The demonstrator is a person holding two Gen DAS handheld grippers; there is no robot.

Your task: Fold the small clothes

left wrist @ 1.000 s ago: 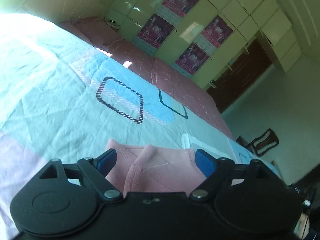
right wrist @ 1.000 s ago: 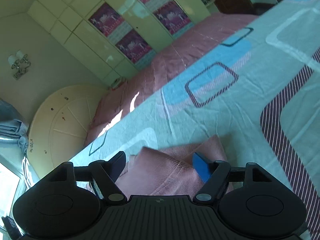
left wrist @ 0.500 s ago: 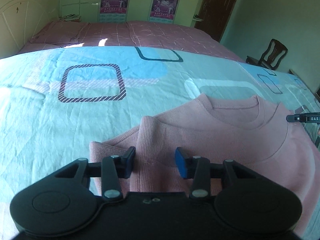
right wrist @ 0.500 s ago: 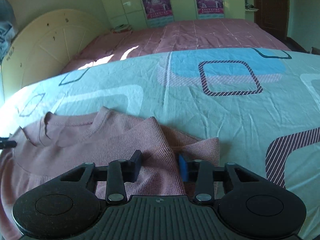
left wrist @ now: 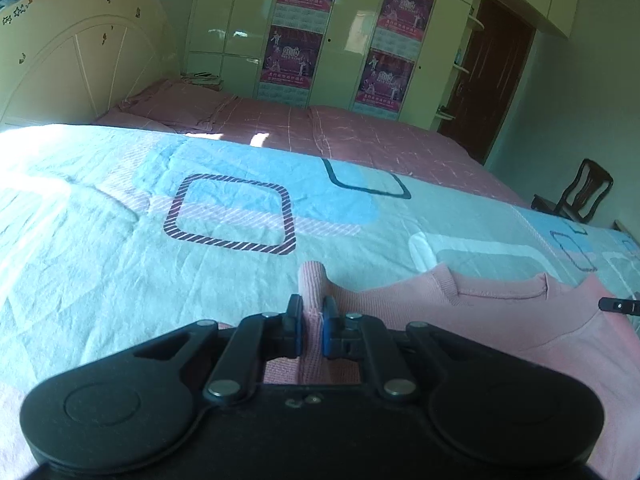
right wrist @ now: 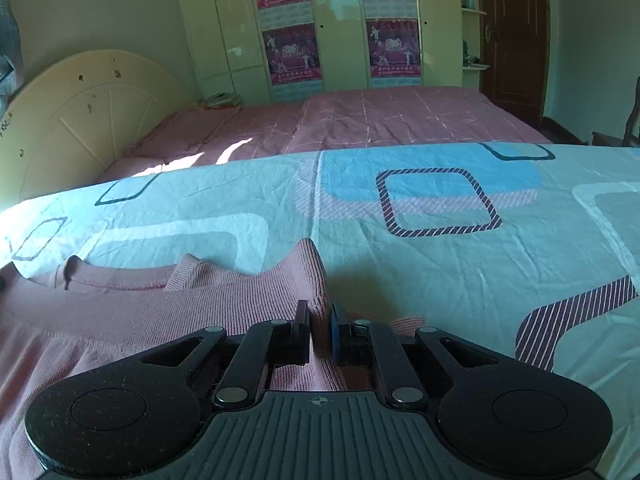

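Note:
A small pink knit sweater lies on the patterned bedsheet, neckline away from me. My left gripper is shut on a raised fold of the sweater at its left shoulder. In the right wrist view the sweater spreads to the left, and my right gripper is shut on a raised fold at its right shoulder. The other gripper's tip shows at the right edge of the left wrist view.
The light blue sheet with square patterns covers the near bed. A pink bedspread lies beyond it. A cream headboard, wardrobe doors with posters, a dark door and a wooden chair stand behind.
Both grippers have lowered onto the sweater's shoulders and closed from wide open to shut, each pinching up a fold of pink knit.

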